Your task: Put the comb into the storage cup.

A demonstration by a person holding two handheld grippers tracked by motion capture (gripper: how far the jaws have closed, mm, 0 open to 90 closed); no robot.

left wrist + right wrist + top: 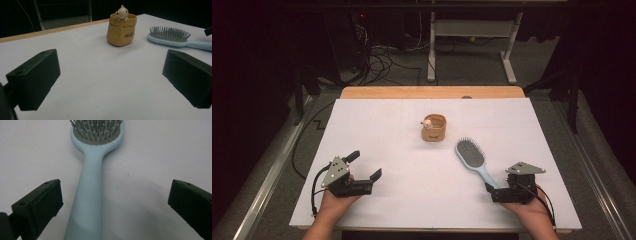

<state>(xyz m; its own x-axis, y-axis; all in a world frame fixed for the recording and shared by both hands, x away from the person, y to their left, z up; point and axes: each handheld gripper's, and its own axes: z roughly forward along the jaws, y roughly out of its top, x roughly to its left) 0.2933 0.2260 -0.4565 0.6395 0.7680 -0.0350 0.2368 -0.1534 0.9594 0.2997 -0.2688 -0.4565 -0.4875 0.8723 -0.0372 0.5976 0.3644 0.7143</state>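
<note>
White desk, right claw (113, 205) spread wide around the pale-blue plastic hairbrush (91, 187) handle, left claw (112, 80) spread idle; off-centre handle could skid sideways on closing.

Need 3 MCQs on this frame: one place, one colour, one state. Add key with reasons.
1. Where does the hairbrush lie from the pouch?
A. Nearer the person and to the right
B. Behind it
C. Inside it

2. What colour is the hairbrush handle?
A. Red
B. Light blue
C. Black

3. How are the right tongs set?
A. Shut on the handle
B. Open, with the handle between the jaws
C. Open over the pouch

Key: 1 A, the high view shows the brush closer in and rightward. 2 B, pale blue in all views. 3 B, the right gripper view shows wide jaws either side of the handle.
</note>
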